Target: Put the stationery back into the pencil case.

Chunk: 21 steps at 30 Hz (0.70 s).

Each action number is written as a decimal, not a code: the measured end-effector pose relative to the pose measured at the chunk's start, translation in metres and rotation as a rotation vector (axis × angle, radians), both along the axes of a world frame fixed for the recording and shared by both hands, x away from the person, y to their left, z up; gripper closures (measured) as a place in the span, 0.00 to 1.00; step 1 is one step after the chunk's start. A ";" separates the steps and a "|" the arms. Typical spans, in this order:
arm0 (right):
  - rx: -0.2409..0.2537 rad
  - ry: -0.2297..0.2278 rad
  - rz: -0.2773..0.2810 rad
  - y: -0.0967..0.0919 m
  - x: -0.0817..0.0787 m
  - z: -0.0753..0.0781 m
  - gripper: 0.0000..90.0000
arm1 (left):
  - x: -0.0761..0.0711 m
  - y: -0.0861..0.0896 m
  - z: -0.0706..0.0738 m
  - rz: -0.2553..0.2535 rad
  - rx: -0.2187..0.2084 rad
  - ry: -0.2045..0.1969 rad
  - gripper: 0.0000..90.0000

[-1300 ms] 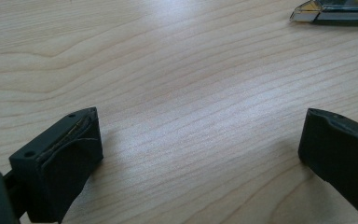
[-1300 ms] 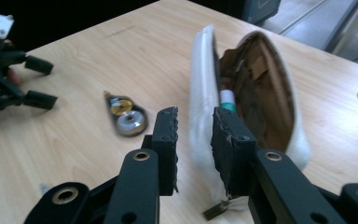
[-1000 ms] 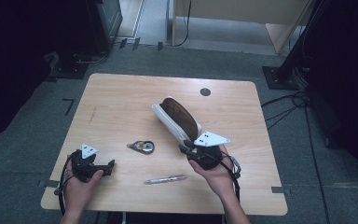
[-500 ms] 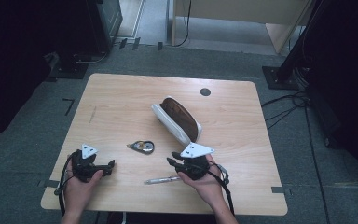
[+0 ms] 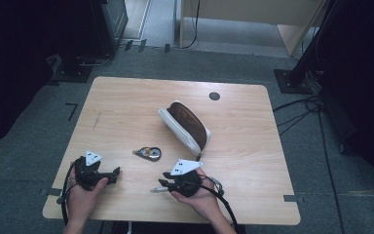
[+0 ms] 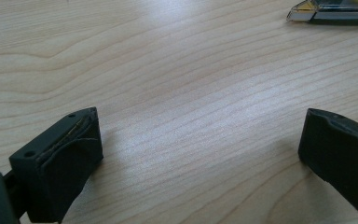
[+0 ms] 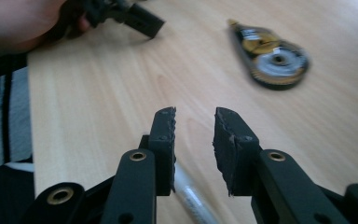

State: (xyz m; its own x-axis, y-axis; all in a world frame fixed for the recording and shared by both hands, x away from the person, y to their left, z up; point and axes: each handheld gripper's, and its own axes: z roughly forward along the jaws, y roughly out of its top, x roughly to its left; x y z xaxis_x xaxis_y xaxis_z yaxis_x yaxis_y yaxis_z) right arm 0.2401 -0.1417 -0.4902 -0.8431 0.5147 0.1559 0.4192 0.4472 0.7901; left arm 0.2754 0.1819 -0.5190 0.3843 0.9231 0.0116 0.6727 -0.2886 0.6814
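Observation:
A silver pen (image 5: 158,189) lies near the table's front edge. My right gripper (image 5: 164,183) hovers low over the pen, pointing left. In the right gripper view the jaws of my right gripper (image 7: 195,119) stand a narrow gap apart, and the pen (image 7: 193,196) runs under them near their base without touching the pads. My left gripper (image 5: 114,174) rests at the front left, and the left gripper view shows my left gripper (image 6: 200,126) wide open over bare wood. A correction tape roller (image 5: 148,153) (image 7: 272,58) lies between the two grippers.
An open white pencil case (image 5: 187,126) with a brown lining lies mid-table, angled toward the back left. The wooden table (image 5: 126,102) has a round cable hole (image 5: 214,96) at the back. Cables trail from both grippers over the front edge.
My right gripper has moved from the pencil case's near end toward the front left and down, to just over the pen. The left gripper has stayed put.

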 end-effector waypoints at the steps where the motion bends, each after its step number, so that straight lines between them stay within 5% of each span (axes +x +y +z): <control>1: -0.001 0.007 0.015 0.001 0.000 -0.001 0.76 | 0.000 0.000 0.000 0.000 0.000 0.000 0.00; 21: -0.145 0.000 0.132 0.029 -0.001 -0.022 0.81 | 0.000 0.000 0.000 -0.001 0.000 0.000 0.00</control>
